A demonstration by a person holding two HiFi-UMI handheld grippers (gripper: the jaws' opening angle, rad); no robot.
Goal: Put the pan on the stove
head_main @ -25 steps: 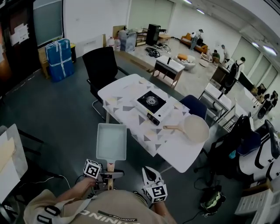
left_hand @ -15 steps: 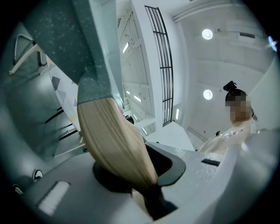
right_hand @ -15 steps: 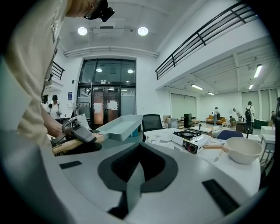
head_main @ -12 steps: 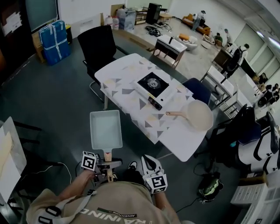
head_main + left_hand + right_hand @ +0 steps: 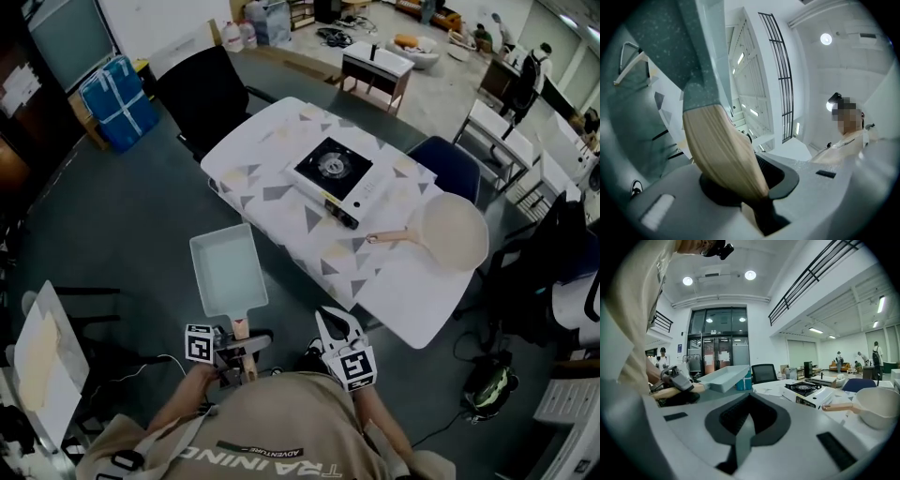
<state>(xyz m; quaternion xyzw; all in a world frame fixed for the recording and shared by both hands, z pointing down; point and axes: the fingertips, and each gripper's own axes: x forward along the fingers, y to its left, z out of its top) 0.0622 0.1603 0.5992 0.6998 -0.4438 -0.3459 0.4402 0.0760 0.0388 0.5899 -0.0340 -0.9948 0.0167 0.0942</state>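
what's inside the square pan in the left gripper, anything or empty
Empty: in the head view the square pan shows only its bare pale floor. The left gripper holds it by the handle.

In the left gripper view the square pan [image 5: 689, 61] runs off the top edge, so only its wooden handle [image 5: 724, 150] and a strip of underside show. Right gripper view: the round pan [image 5: 876, 406] is clipped at the right edge. Head view, bottom: the person's shirt [image 5: 262, 436] covers most of both arms.
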